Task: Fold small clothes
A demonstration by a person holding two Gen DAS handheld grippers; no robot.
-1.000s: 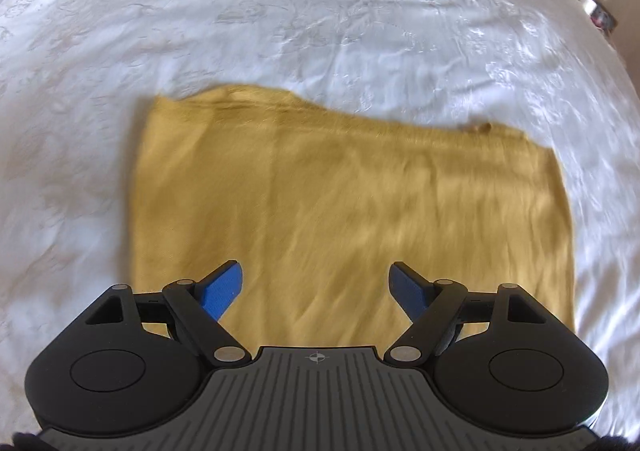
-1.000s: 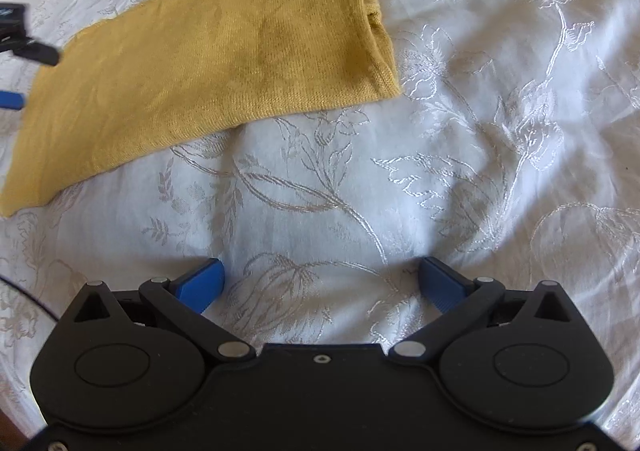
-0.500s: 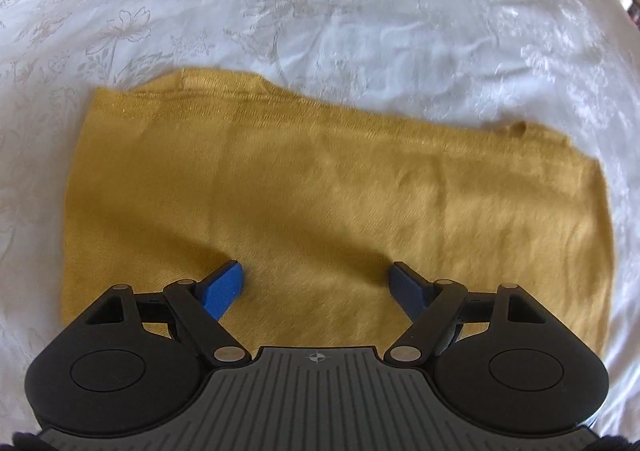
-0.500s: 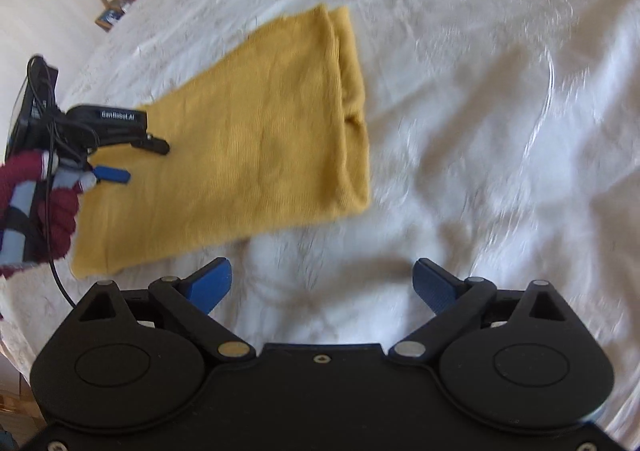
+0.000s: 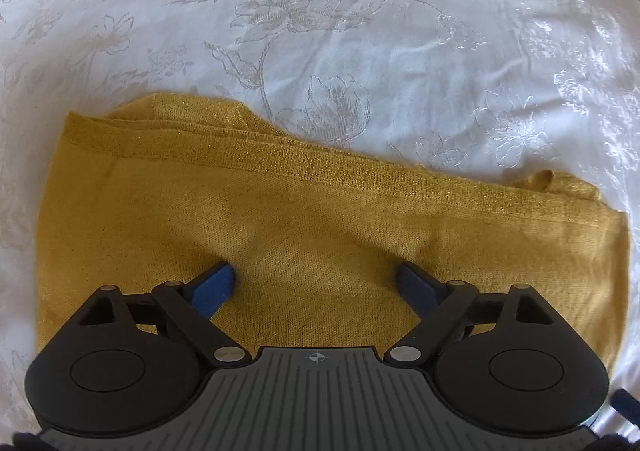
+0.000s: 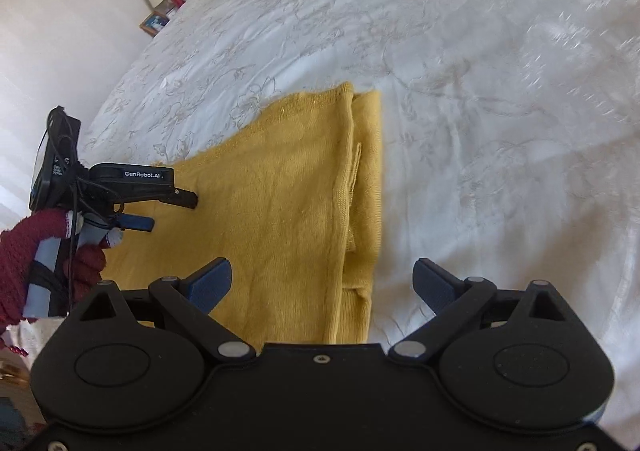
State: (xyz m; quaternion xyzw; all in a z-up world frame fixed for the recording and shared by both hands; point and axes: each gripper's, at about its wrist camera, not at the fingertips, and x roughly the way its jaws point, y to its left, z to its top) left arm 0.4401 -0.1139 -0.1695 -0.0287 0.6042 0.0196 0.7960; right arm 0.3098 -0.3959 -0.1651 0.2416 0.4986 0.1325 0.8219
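The left hand-held gripper (image 5: 315, 283) has a grey ribbed body with a small crosshair mark, two round black housings, black linkage arms on silver pivot pins and blue-padded fingers (image 5: 212, 285). The right hand-held gripper (image 6: 322, 278) is all black, with small screws along its body and the same blue pads (image 6: 210, 283). Seen from the right one, the left carries white "GenRobot.AI" lettering and thin black cables, held in a dark red knitted glove (image 6: 24, 263).
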